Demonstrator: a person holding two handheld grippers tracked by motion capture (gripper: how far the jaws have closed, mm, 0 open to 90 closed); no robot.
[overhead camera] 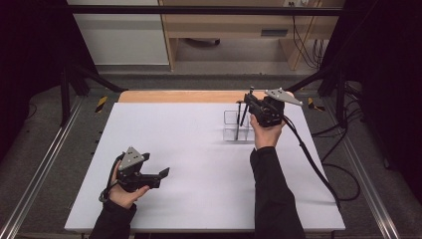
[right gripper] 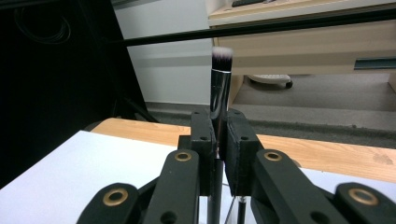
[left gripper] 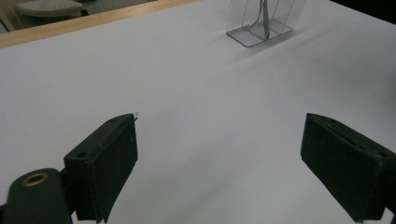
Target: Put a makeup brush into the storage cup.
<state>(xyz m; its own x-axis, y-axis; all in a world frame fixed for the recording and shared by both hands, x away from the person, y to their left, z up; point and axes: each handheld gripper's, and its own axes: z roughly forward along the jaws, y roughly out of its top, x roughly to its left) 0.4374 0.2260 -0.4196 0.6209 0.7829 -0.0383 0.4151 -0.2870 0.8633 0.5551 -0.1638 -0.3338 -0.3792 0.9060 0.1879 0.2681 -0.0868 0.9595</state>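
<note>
Gripping a brush (right gripper: 220, 88) upright, the right gripper (overhead camera: 247, 102) has its jaws clamped on the handle, bristles at 12 o'clock above them, over the clear box (overhead camera: 236, 125). At 7 o'clock, the left gripper (overhead camera: 164, 173) rests wide open, holding nothing.

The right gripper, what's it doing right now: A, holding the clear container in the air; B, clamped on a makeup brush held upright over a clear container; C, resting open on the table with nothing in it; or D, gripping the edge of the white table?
B: the right gripper is clamped on the makeup brush, bristles pointing up, and in the high view it sits over the clear container on the white table.
</note>
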